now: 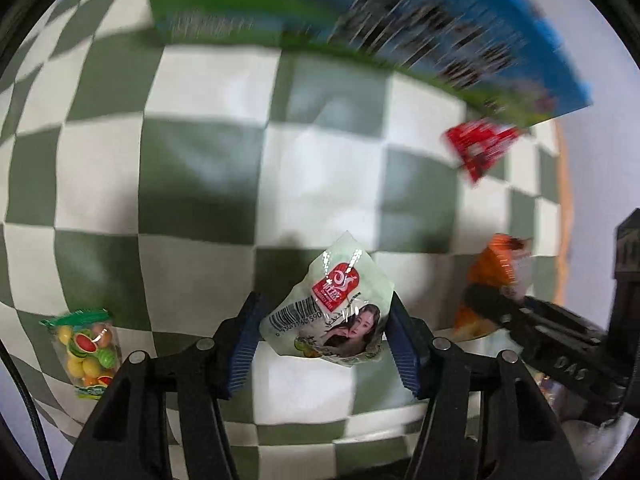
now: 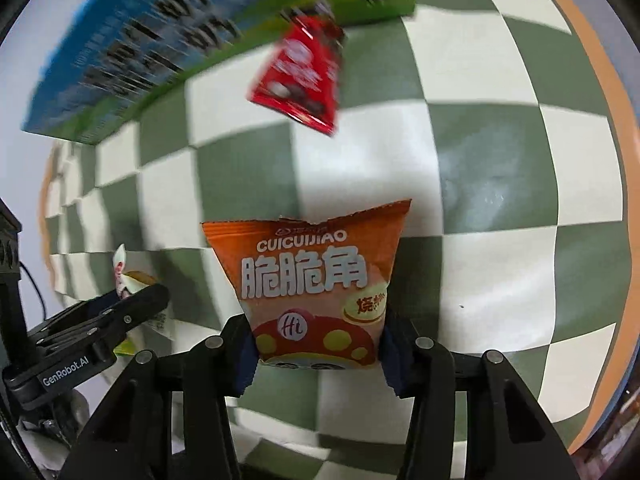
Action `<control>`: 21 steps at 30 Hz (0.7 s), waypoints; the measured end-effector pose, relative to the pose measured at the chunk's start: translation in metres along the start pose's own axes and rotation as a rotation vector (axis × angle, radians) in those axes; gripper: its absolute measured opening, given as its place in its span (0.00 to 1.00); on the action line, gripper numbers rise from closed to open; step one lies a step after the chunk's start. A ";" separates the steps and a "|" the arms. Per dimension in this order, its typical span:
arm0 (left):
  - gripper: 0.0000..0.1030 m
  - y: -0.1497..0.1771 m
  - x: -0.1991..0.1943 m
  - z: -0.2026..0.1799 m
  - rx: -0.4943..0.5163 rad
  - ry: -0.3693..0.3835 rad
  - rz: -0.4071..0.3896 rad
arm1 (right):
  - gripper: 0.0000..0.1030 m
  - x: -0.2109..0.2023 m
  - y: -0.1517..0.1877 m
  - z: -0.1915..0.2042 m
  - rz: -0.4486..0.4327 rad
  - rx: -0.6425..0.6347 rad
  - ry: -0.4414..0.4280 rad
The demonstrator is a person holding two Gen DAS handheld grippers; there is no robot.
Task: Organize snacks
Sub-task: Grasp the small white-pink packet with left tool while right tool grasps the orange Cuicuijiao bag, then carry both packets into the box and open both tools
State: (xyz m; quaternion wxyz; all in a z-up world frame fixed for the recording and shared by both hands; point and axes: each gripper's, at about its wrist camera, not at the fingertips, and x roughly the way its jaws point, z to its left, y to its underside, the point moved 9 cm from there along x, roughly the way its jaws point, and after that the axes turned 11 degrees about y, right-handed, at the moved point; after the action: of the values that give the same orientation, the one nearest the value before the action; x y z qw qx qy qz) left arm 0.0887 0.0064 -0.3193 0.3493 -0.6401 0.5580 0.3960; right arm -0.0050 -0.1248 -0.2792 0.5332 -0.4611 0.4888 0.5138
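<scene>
Right now you are holding two snacks above the checkered tabletop (image 1: 200,168); your left gripper (image 1: 320,340) is squeezing the pale green packet (image 1: 332,316), your right gripper (image 2: 318,348) is squeezing the orange chip bag (image 2: 312,280); both bags are slippery, so one could be sliding out; I am counting one candy bag (image 1: 86,348), one red packet (image 2: 300,76), one big box (image 2: 160,48).

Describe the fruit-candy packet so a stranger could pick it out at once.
On the green-and-white checkered tablecloth, look left of the left gripper, which pinches a pale green snack packet. The clear candy packet lies there alone: the only see-through wrapper, showing round fruit-shaped sweets under a green top.
</scene>
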 end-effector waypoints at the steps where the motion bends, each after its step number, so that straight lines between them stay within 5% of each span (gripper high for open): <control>1: 0.55 -0.005 -0.011 -0.008 0.009 0.018 -0.019 | 0.51 -0.010 -0.003 0.004 -0.013 -0.001 -0.021; 11: 0.55 -0.109 -0.124 -0.081 0.099 0.132 -0.210 | 0.51 -0.151 -0.103 0.031 -0.238 -0.011 -0.165; 15: 0.55 -0.163 -0.148 -0.083 0.126 0.071 -0.246 | 0.51 -0.170 -0.155 0.035 -0.301 -0.024 -0.126; 21: 0.56 -0.244 -0.135 -0.051 0.134 -0.108 -0.194 | 0.51 -0.153 -0.225 0.035 -0.281 -0.033 -0.029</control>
State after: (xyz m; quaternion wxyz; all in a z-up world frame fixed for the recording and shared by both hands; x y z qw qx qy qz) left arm 0.3281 0.0523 -0.1746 0.4575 -0.6441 0.4992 0.3559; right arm 0.2228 -0.1154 -0.1255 0.5993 -0.5262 0.4034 0.4485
